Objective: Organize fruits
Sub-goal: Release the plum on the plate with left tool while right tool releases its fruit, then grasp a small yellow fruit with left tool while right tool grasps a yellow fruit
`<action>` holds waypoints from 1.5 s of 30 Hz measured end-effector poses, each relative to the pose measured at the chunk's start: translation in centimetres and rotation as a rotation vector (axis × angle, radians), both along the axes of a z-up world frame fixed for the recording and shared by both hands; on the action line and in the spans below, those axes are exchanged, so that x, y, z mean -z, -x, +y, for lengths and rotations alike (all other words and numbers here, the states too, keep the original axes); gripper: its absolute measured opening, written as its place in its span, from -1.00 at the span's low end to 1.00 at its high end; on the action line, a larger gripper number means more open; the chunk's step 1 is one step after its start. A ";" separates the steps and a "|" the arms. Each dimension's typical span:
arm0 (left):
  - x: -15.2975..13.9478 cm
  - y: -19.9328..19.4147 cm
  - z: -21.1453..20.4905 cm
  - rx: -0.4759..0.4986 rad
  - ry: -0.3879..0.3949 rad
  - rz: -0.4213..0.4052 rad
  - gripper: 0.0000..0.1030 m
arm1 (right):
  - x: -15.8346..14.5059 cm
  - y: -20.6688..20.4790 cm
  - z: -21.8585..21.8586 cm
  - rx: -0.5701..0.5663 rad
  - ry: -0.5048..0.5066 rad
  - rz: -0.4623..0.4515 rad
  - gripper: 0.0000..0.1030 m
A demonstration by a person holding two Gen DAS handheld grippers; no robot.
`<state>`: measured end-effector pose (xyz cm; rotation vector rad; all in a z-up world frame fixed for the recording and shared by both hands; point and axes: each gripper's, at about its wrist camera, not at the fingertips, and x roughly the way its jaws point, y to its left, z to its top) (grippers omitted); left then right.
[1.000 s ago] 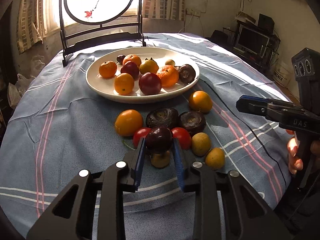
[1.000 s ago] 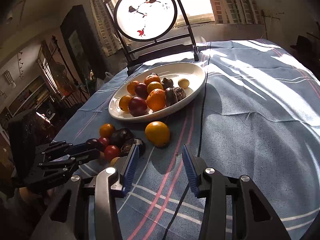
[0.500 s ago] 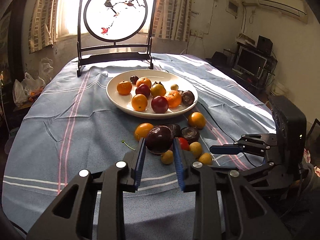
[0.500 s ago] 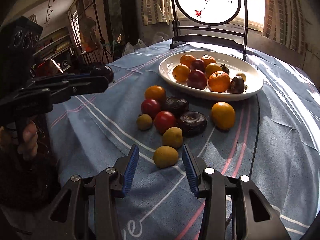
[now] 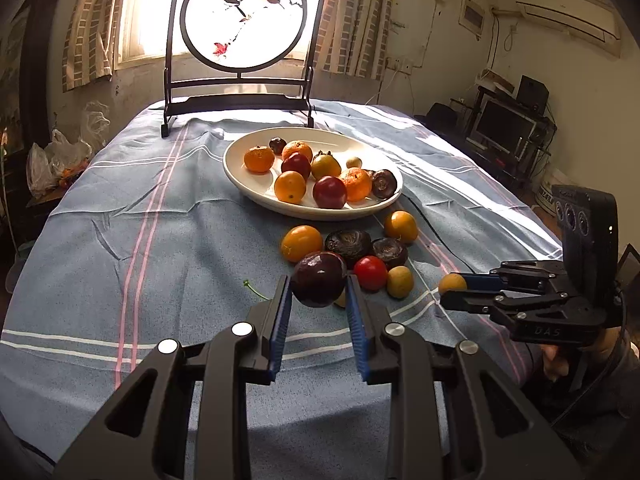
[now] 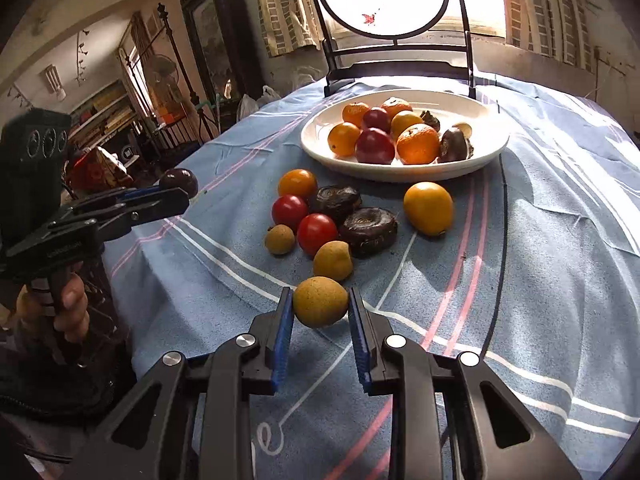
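With the left tongs clamping a dark plum and the right tongs a tan fruit above the desk, either round fruit could slip and roll before reaching the plate.

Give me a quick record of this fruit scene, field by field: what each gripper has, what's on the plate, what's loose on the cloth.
left gripper: shut on dark purple fruit, held above the cloth
right gripper: around yellow-brown fruit; grip not certain
white plate: oranges, red and dark fruits piled inside
blue striped cloth: loose cluster in front of the plate
loose cluster: two red tomatoes, two dark wrinkled fruits, orange and yellow-brown fruits
round screen: upright behind the plate
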<state>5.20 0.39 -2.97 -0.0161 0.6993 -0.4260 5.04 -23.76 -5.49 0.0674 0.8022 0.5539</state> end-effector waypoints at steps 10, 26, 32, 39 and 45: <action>-1.8 -7.3 -2.0 0.009 0.000 0.005 -0.48 | -5.3 -7.7 -4.4 0.159 -0.091 -0.061 -0.47; -1.0 -16.4 -2.2 -0.104 0.027 0.065 0.40 | -4.4 -15.8 -3.4 0.266 -0.103 -0.074 0.16; -0.2 -10.0 -2.2 -0.016 -0.034 0.051 0.40 | -3.4 -9.8 -4.2 0.236 -0.069 -0.084 0.16; 3.2 -4.9 -3.8 0.053 -0.140 0.117 0.48 | -1.2 -5.3 -4.9 0.236 -0.092 -0.064 0.16; 4.7 -4.9 -5.3 0.064 -0.172 0.157 0.48 | -0.1 -5.3 -5.1 0.209 -0.137 0.000 0.16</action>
